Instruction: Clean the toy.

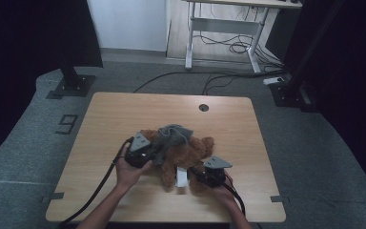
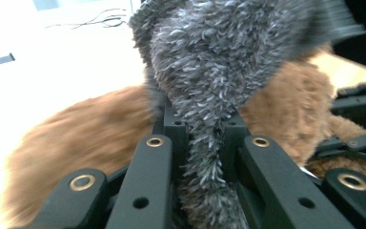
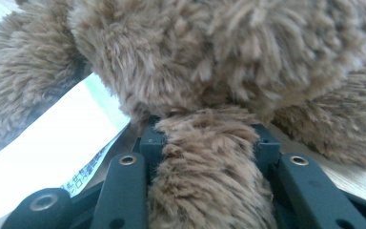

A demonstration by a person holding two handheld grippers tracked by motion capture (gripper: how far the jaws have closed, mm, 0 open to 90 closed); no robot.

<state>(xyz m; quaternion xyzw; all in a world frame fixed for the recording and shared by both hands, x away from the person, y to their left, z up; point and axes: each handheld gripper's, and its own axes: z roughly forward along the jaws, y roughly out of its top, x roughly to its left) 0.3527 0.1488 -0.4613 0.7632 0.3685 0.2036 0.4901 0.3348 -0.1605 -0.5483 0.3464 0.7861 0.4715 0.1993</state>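
Note:
A brown plush bear (image 1: pixel 188 152) lies in the middle of the wooden table (image 1: pixel 124 109), with a grey fuzzy garment (image 1: pixel 171 136) bunched over its upper part. My left gripper (image 1: pixel 145 151) is at the bear's left side, shut on a fold of the grey garment (image 2: pixel 205 143) that runs down between its jaws. My right gripper (image 1: pixel 205 175) is at the bear's near right, shut on a brown furry limb (image 3: pixel 205 171). A white fabric tag (image 1: pixel 182 179) hangs from the bear (image 3: pixel 228 52) near the right gripper, and its printed side (image 3: pixel 47 152) lies beside the jaws.
A round cable hole (image 1: pixel 203 107) sits near the table's far edge. Black stand bases (image 1: pixel 71 86) rest on the grey carpet at the far left and far right. A white desk frame with cables (image 1: pixel 228 33) stands behind the table.

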